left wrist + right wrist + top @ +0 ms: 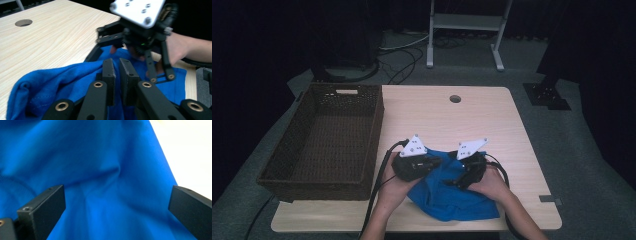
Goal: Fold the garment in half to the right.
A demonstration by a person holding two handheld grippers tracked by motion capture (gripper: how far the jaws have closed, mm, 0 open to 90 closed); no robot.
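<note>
cloth (452, 195) lower centre, on desk (492, 125) | left gripper (117, 72) fingers closed, cloth bunched around them | right gripper (117, 202) fingers wide apart over cloth | high view adds basket (327, 140) at left

A light wood-grain table (492, 120) with rounded corners and a round cable hole (455, 98) near its far edge is set on a grey carpeted floor (557, 145). A dark woven wicker basket (307, 150) is placed on the table's left side. Beyond the table, a white metal stand (464, 30) and loose black cables (402, 62) are seen on the floor. The surroundings are lost in darkness; light is confined to the tabletop.
</note>
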